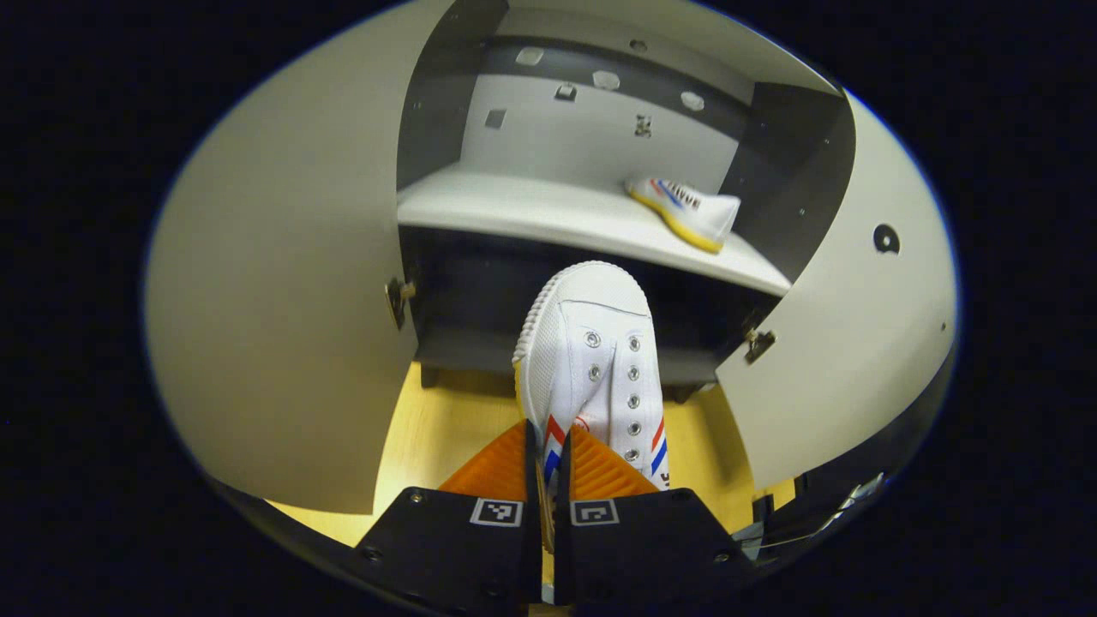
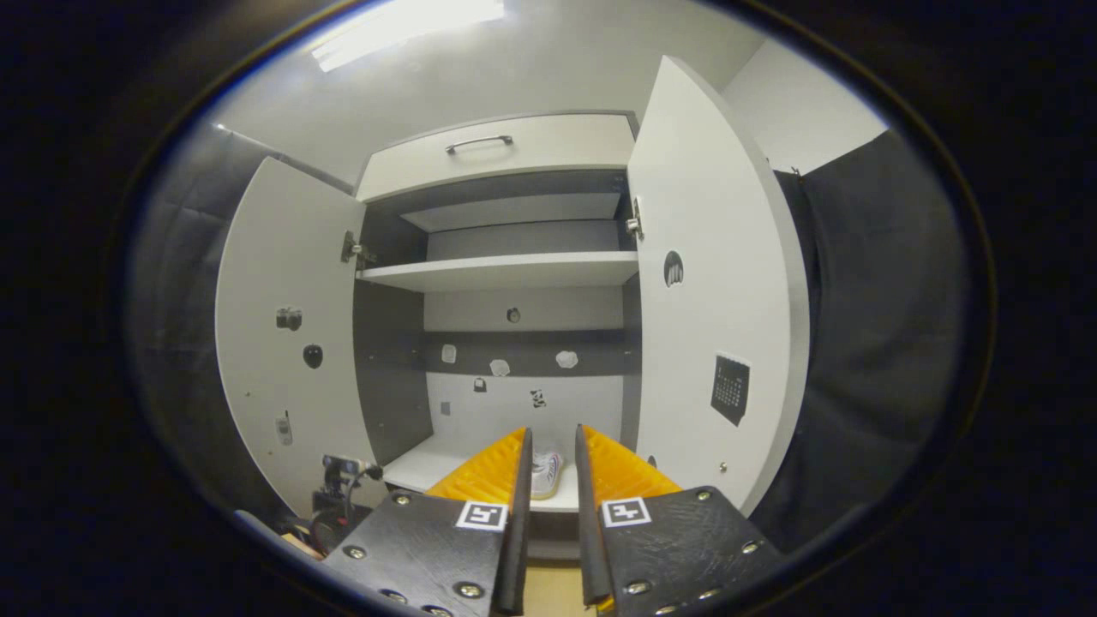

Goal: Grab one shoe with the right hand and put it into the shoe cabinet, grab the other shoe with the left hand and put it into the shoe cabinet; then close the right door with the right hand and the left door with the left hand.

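**Second shoe held short of the shelf, toe aimed in**

Left gripper view, near to far. Left tongs (image 1: 548,467) at 6 o'clock, nearly closed, both fingers pressing the heel end of a white shoe (image 1: 591,360). The shoe's long axis runs straight away from the tongs toward 12 o'clock, toe leading, lace side in view. It hangs clear above the wood floor (image 1: 428,428). Its toe sits just below the front edge of the shelf (image 1: 531,214), in front of the dark lower opening of the shoe cabinet (image 1: 446,154).

Farther in, the first shoe (image 1: 686,210) lies on that same shelf at about 1 o'clock, toward the right wall, its long axis slanting across the shelf. The shelf's left and middle stretch is bare.

Left door (image 1: 274,300) at 9 o'clock and right door (image 1: 840,343) at 3 o'clock both stand wide open.

Right gripper view: right tongs (image 2: 553,467) part open, holding nothing, pointed at the cabinet from farther back; a white shoe (image 2: 545,473) shows between the fingers, on the shelf beyond.

Judgement: left tongs are the nearer. The move ahead calls for a lift and push toward 12, keeping left of the shoe already placed. Doors not yet closed.
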`<control>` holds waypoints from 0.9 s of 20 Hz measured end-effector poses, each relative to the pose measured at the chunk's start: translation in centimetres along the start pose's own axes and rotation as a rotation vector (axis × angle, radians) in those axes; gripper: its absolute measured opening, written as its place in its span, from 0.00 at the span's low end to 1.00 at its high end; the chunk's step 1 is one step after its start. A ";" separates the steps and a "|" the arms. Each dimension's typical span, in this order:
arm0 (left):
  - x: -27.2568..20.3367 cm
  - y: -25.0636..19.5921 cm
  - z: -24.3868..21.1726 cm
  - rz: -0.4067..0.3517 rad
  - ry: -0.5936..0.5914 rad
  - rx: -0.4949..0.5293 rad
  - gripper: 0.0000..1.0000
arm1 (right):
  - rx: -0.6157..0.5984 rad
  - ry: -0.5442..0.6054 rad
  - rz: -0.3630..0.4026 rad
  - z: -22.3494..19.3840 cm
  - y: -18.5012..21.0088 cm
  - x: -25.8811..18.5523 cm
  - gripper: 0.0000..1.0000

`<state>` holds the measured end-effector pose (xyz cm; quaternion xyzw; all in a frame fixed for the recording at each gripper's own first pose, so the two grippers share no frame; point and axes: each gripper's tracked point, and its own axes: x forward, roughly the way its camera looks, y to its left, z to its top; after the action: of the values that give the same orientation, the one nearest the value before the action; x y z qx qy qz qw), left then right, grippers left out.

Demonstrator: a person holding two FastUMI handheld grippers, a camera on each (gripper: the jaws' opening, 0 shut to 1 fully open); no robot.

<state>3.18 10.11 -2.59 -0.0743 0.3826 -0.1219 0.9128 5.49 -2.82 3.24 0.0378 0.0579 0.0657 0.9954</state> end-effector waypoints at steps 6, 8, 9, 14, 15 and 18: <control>-0.5 -0.1 0.7 -0.044 -0.196 0.050 0.06 | 0.027 -0.026 -0.001 0.7 0.2 0.0 0.25; -0.6 -0.1 0.7 -0.042 -0.229 0.057 0.06 | 0.031 -0.039 -0.008 1.0 0.1 -0.3 0.25; -0.6 -0.3 0.8 -0.045 -0.246 0.056 0.06 | 0.033 -0.048 -0.014 1.1 0.0 -0.5 0.26; -0.5 -0.1 0.4 -0.035 -0.236 0.042 0.06 | 0.046 -0.055 -0.043 0.9 -0.3 -1.6 0.25; -0.7 -0.1 0.4 -0.031 -0.221 0.047 0.06 | 0.039 -0.053 -0.053 0.7 -0.5 -1.8 0.25; -0.9 -0.2 0.7 -0.025 -0.176 0.066 0.06 | 0.021 -0.049 -0.087 0.3 -1.0 -2.2 0.25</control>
<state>3.02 10.21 -1.45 -0.0595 0.2960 -0.1386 0.9432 3.49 -4.11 3.71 0.0472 0.0360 0.0209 0.9980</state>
